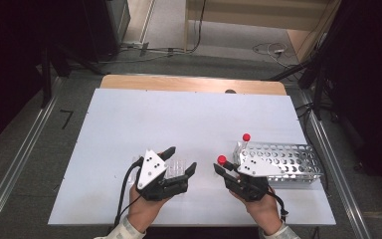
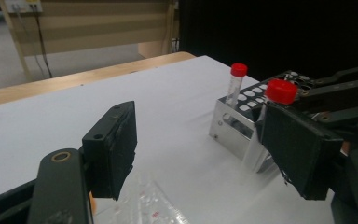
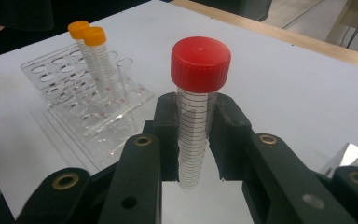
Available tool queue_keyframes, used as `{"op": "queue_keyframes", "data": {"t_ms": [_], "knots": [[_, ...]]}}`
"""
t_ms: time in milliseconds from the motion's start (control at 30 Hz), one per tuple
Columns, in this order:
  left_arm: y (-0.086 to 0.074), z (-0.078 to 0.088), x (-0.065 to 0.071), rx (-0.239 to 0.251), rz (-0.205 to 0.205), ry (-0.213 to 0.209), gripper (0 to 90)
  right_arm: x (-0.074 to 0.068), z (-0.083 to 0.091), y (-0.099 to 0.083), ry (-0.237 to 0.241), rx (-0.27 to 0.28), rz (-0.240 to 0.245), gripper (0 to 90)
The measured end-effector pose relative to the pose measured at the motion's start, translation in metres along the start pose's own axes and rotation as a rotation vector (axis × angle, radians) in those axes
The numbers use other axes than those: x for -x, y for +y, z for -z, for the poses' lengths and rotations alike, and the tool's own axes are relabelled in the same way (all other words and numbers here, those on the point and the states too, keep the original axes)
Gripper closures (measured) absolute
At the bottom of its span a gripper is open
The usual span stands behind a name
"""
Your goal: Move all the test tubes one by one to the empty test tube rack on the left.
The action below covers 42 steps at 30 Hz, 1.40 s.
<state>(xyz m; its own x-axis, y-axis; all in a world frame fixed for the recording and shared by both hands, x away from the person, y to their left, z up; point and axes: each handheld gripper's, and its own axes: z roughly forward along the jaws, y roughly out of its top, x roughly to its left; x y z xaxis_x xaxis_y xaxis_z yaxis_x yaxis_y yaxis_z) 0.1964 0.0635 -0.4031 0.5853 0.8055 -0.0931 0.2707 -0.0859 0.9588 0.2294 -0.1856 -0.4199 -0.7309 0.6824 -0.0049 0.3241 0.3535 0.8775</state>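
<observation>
The right tool (image 3: 193, 135) has its jaws clamped on a red-capped tube (image 3: 196, 107), gripping the clear, graduated body below the cap so the tube stands upright between the pads. From above, this tool (image 1: 223, 168) sits near the front edge of the desk (image 1: 129, 119), toward the right, with the tube's red cap (image 1: 222, 160) just left of the metal rack (image 1: 288, 162). That perforated rack lies along the right side of the desk, and a second red-capped tube (image 1: 245, 140) stands upright in a hole at its near left corner.

The left tool (image 1: 181, 162) is held left of centre near the front edge, jaws standing fairly wide, around the clear plastic rack (image 1: 176, 167) without pressing on it that I can see. In the right gripper view the clear rack (image 3: 81, 100) carries two orange-capped tubes (image 3: 91, 56) standing side by side, with one uncapped tube (image 3: 127, 79) beside them. The two tools are near each other, not touching.
</observation>
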Motion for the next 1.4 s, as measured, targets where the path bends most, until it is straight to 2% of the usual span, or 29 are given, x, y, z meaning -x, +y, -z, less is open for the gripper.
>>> {"op": "queue_keyframes", "data": {"t_ms": [267, 467, 600, 967, 1400], "knots": [[0.003, -0.017, 0.015, -0.012, -0.028, -0.046, 33.7, -0.008, -0.009, -0.001, 0.019, -0.013, 0.023, 71.2], [0.003, -0.029, 0.024, -0.022, -0.047, -0.093, 46.9, -0.014, -0.012, 0.000, 0.029, -0.021, 0.044, 71.2], [0.001, -0.033, 0.026, -0.033, -0.054, -0.108, 54.3, -0.015, -0.011, -0.001, 0.029, -0.024, 0.047, 71.2], [-0.001, -0.038, 0.029, -0.048, -0.066, -0.125, 66.7, -0.017, -0.011, 0.000, 0.031, -0.022, 0.054, 71.2], [-0.001, -0.039, 0.028, -0.053, -0.055, -0.142, 70.5, -0.017, -0.011, 0.000, 0.029, -0.023, 0.057, 71.1]]}}
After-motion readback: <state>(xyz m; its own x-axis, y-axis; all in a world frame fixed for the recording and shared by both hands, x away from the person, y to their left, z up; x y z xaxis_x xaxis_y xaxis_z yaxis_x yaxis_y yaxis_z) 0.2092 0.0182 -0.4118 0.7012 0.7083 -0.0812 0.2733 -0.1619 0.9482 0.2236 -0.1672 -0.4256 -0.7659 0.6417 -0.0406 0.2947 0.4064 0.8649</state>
